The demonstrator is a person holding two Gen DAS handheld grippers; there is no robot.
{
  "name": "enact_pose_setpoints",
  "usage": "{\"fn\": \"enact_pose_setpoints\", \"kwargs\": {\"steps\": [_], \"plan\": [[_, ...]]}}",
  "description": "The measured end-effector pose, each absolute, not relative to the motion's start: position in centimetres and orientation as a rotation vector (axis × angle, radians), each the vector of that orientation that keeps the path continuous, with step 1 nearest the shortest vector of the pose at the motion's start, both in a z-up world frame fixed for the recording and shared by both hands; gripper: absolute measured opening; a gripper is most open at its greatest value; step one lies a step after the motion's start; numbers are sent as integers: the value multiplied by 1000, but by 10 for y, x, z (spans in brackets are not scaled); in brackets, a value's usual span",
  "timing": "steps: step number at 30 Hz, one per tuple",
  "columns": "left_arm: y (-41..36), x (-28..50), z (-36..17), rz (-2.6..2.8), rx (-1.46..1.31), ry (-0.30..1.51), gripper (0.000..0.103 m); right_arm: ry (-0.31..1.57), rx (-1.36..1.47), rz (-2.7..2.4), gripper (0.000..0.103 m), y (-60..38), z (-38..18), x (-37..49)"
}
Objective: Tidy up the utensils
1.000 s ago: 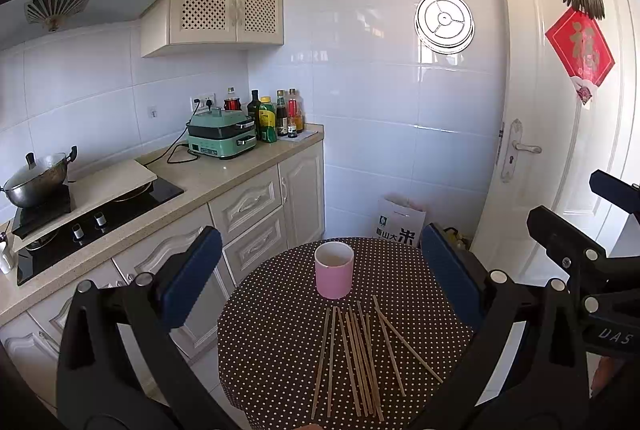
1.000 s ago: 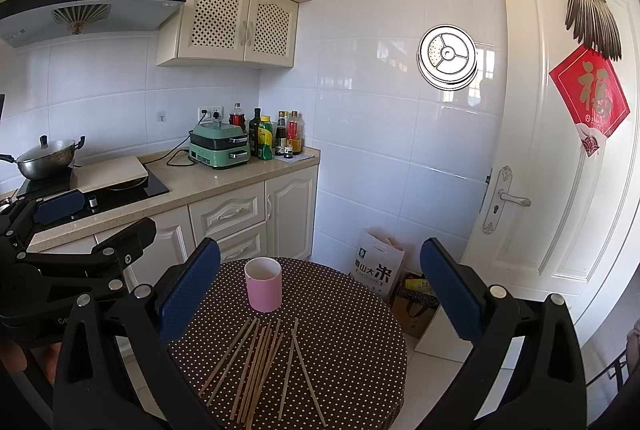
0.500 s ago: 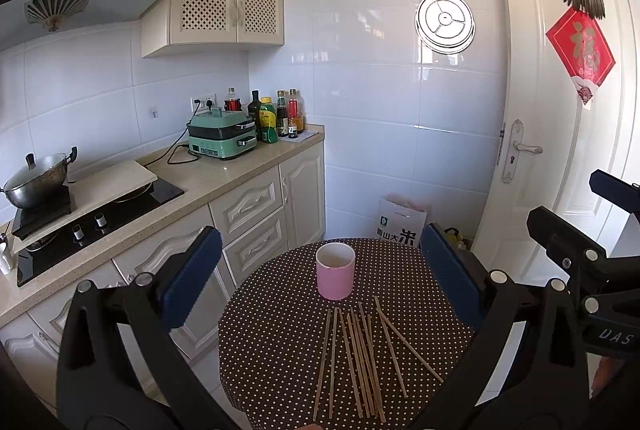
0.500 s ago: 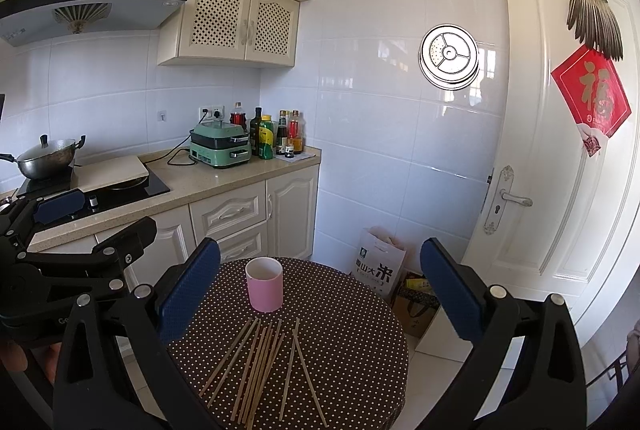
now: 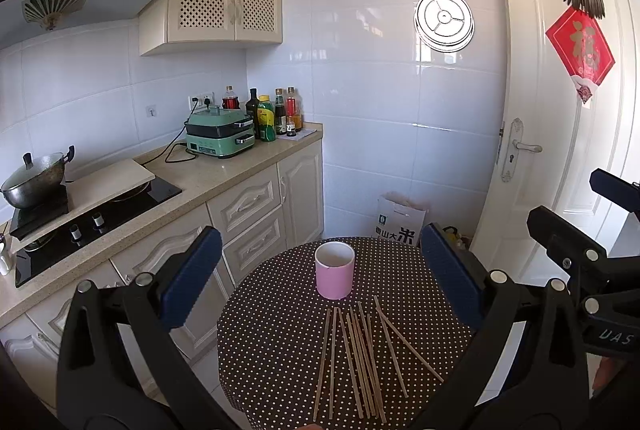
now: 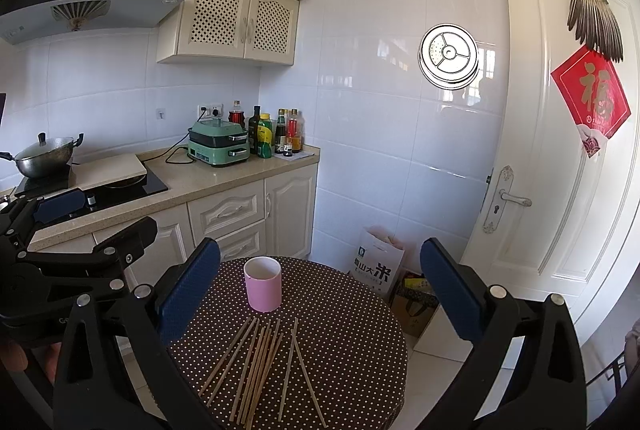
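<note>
Below, loose chopsticks (image 5: 356, 354) lie fanned on the dotted table (image 5: 272, 342), lengthwise toward the pink cup (image 5: 334, 275); left gripper (image 5: 320, 270) and right gripper (image 6: 320, 282) hover wide open, empty, equally near.

Green cooker (image 5: 219, 133), bottles (image 5: 276, 114), wok (image 5: 34, 177).

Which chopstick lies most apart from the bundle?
The rightmost chopstick: it slants away toward the table's right edge, while the others lie nearly parallel before the pink cup.

Bright daylight, tile glare, fisheye-warped edges
</note>
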State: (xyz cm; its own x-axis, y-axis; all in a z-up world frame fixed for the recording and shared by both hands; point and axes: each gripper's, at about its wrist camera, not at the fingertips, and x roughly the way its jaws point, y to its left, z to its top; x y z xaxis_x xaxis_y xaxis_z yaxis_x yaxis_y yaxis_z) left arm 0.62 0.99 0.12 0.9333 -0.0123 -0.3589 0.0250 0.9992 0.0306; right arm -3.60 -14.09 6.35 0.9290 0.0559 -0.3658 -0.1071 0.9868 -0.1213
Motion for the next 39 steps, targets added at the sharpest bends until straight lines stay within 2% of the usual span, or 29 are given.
{"fn": "enact_pose_setpoints", "kwargs": {"steps": [39], "plan": [[13, 3, 35, -39, 52, 338, 97, 343, -146, 66, 96, -136, 97, -44]]}}
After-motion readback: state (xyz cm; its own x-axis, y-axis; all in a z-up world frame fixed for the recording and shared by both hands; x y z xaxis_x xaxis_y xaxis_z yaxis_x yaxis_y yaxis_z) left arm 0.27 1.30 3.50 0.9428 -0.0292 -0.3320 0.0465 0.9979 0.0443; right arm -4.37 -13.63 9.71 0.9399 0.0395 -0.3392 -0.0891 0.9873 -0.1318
